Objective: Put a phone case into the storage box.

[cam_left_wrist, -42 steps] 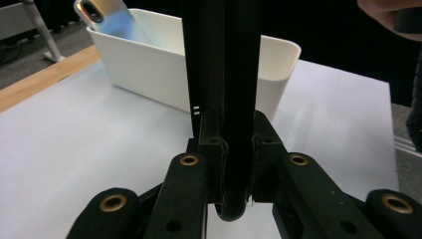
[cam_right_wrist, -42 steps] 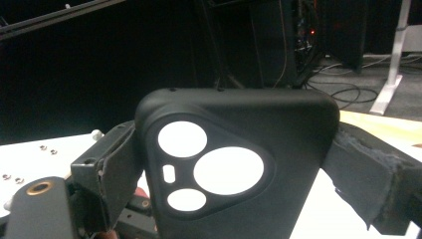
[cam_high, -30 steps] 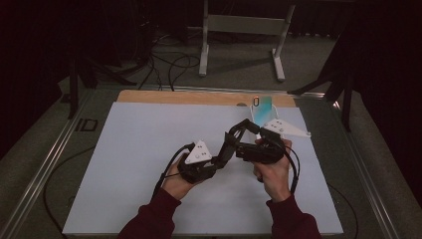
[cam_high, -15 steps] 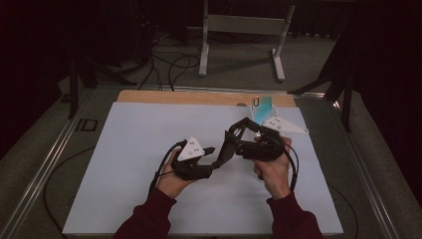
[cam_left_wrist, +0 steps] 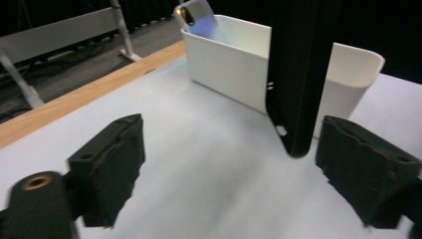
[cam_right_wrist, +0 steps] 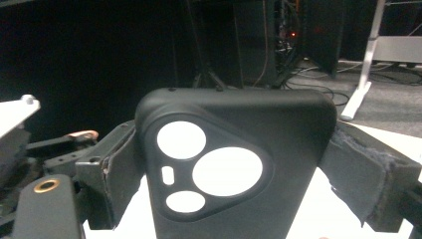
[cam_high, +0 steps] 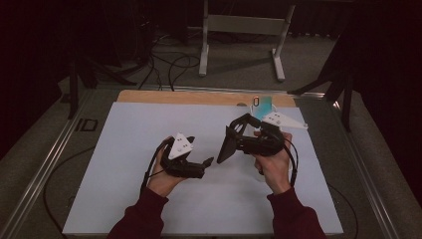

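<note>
A black phone case (cam_right_wrist: 239, 164) with round camera cut-outs stands upright, and my right gripper (cam_right_wrist: 234, 172) is shut on its two sides. From above, the case (cam_high: 227, 144) juts left from the right gripper (cam_high: 238, 139) over the middle of the white mat. My left gripper (cam_high: 200, 153) sits a short way left of it. Its jaws have just been opening and stand open, touching nothing. In the left gripper view the case's edge (cam_left_wrist: 298, 74) hangs ahead of the left gripper (cam_left_wrist: 236, 174), nearer the right pad (cam_left_wrist: 366, 172).
A white bin (cam_left_wrist: 234, 64) stands behind the case with a shiny phone (cam_left_wrist: 196, 17) leaning in it; the phone (cam_high: 262, 105) is at the table's far edge. A wooden strip (cam_high: 174, 97) borders the mat (cam_high: 139, 134). A metal stand (cam_high: 244, 25) and cables lie beyond.
The left gripper has opened, let go of the case and drawn back to the left. The right gripper still holds the case in about the same place.
</note>
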The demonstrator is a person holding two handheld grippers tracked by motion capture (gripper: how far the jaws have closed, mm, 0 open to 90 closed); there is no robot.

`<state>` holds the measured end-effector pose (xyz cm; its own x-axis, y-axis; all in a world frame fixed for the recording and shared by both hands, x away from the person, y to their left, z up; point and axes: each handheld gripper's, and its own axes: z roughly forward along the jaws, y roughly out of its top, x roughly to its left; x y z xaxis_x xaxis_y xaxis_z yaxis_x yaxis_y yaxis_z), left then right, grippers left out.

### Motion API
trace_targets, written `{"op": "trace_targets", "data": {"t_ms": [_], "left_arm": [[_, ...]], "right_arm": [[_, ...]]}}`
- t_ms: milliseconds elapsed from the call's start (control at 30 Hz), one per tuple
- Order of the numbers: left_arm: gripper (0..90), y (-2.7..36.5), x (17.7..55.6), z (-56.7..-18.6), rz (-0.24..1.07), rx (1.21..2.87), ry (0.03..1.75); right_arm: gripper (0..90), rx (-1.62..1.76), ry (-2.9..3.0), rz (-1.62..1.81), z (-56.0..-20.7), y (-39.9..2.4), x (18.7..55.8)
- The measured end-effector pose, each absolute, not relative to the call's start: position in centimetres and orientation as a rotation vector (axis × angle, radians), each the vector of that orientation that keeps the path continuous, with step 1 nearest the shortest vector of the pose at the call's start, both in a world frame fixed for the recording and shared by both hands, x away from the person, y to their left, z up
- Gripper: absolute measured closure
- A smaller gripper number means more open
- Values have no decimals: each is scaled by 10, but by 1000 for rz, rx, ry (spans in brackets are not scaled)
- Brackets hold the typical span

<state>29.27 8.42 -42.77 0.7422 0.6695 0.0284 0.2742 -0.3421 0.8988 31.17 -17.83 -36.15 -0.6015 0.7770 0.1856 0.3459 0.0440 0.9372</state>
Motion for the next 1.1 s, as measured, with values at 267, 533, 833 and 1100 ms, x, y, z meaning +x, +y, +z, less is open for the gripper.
{"op": "trace_targets", "data": {"t_ms": [267,533,833,1100], "left_arm": [[9,109,290,-429,562,1913,771],[0,137,289,-432,605,1885,833],[0,175,284,-442,680,1862,928],[0,195,280,-449,720,1837,980]], "right_arm": [[140,1148,1912,1546,-358,-186,322],[141,1172,1870,1505,-358,-198,335],[142,1208,1814,1436,-356,-208,351],[143,1260,1751,1402,-348,-218,361]]}}
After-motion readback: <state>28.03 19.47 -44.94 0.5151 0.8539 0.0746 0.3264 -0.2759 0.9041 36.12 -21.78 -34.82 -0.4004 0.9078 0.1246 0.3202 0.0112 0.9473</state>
